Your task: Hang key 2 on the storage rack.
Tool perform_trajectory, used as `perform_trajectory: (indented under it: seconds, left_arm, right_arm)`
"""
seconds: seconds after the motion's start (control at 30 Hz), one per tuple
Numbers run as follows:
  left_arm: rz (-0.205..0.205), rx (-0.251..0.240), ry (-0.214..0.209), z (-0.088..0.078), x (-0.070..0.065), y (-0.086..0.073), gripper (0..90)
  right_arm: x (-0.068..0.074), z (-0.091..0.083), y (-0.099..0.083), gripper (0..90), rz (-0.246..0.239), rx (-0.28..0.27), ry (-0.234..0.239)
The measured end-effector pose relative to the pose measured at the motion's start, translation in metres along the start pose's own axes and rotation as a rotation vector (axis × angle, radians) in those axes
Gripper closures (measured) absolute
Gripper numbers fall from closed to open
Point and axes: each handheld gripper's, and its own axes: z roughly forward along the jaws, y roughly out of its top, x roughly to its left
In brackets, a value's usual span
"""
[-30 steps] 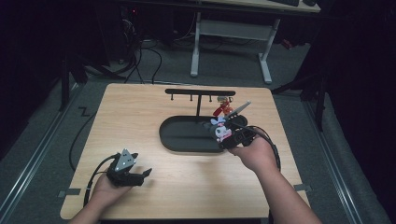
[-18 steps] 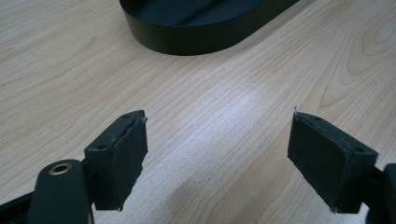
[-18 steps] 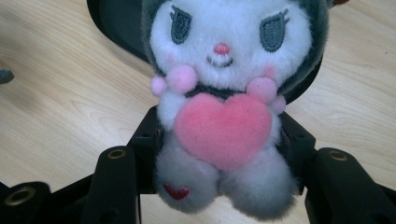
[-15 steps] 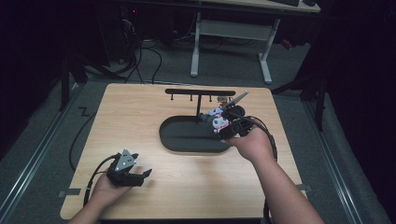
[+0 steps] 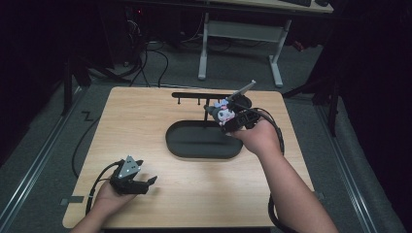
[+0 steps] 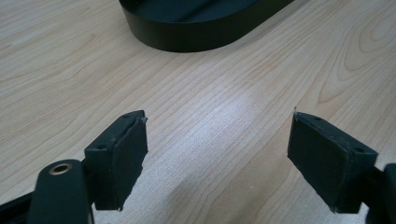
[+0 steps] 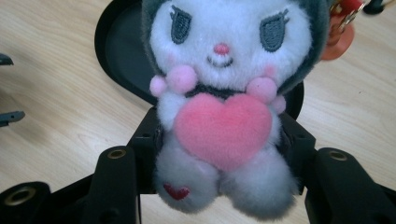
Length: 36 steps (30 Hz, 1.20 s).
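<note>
The right hand-held gripper, clamping the plush, should keep it squeezed while the left hand-held gripper idles agape.

A light wooden table stands on grey carpet in a dim room, with a white-legged desk and tangled cables behind it.

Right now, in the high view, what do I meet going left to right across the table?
Left tool, open over bare wood → black tray → plush toy held in the right tool → right hand.
</note>
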Motion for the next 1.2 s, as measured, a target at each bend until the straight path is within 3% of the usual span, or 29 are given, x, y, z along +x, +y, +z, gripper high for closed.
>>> perform_trajectory:
  seconds: [0.4, 0.53, 0.87, 1.2]
  left_arm:
    - [0.007, 0.003, -0.008, 0.000, -0.001, 0.001, 20.7]
    - [0.011, 0.004, -0.008, 0.001, -0.001, 0.000, 20.7]
    - [0.013, 0.010, -0.012, 0.001, -0.002, 0.000, 21.0]
    - [0.026, 0.020, -0.013, 0.004, -0.004, 0.000, 21.3]
  right_arm:
    - [-0.005, -0.008, 0.018, 47.4, 0.024, -0.046, -0.015]
    - [-0.009, -0.003, 0.020, 47.4, 0.033, -0.037, -0.033]
    - [-0.021, 0.020, 0.003, 47.4, 0.061, 0.002, -0.024]
    - [-0.022, 0.042, -0.009, 47.4, 0.062, 0.042, -0.010]
